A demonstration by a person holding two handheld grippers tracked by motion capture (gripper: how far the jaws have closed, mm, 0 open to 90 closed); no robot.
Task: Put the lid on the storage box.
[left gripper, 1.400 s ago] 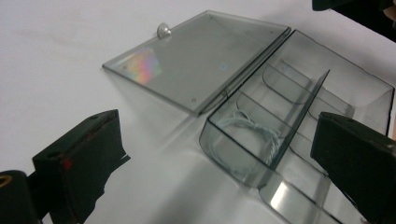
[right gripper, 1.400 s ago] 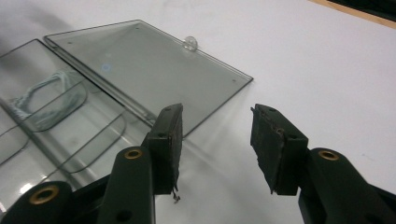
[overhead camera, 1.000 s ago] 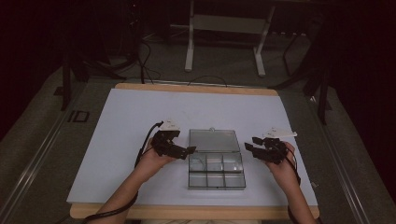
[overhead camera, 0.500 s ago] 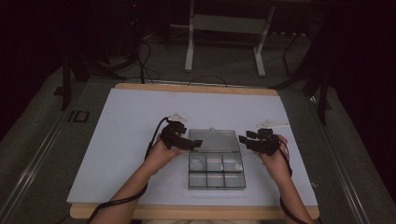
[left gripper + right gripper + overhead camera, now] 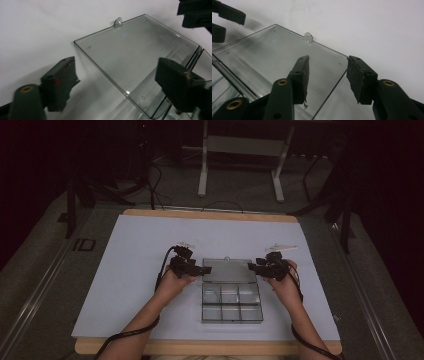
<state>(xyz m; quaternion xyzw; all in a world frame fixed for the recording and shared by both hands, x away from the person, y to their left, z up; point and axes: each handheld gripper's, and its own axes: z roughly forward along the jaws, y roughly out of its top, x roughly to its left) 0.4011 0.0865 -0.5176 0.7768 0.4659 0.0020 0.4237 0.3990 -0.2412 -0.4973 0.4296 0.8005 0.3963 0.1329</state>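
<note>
White sheet (image 5: 140,270) is covering your table. Your left gripper (image 5: 120,82) is gaping wide at the left edge of the clear compartment box's open lid (image 5: 229,270); your right gripper (image 5: 328,75), jaws apart, is straddling its right edge.

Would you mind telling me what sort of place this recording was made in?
Probably a lab or workshop recording station, not a home: a table covered with white sheeting, cables on the floor, and metal stand legs behind it in a dim room.
</note>
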